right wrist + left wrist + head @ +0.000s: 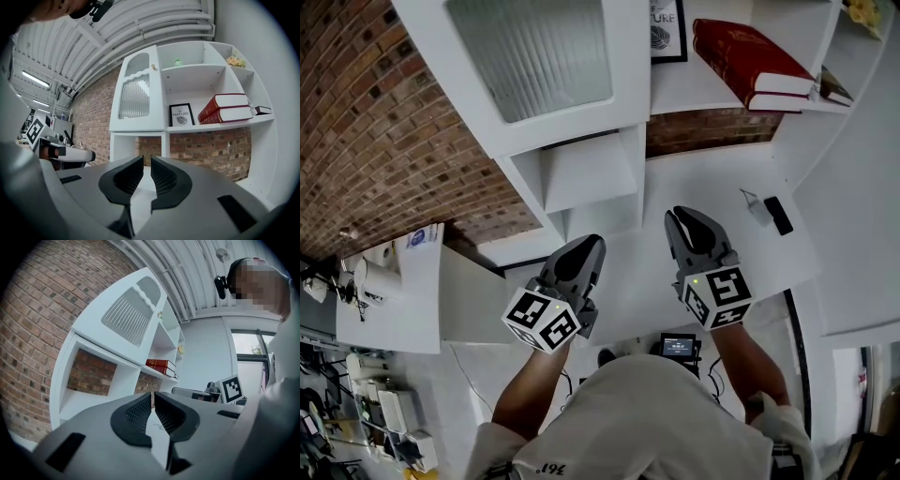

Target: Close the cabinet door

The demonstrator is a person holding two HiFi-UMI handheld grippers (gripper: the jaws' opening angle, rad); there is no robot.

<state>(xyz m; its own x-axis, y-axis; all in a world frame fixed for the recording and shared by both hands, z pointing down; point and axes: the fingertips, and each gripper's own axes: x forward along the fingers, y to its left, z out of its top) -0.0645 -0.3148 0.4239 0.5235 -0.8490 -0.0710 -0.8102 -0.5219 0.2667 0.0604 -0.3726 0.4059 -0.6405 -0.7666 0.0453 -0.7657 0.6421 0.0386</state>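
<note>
Left tool (586,244), right tool (686,218) hovering side by side, jaws sitting nearly together, gripping nothing. Ribbed-glass cabinet door (530,56) lying ahead of left tool.

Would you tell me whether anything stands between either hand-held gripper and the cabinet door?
Nothing visible does. The left hand-held gripper and the right hand-held gripper, both empty, hang below the door with only open air up to it. The door itself already looks shut.
</note>
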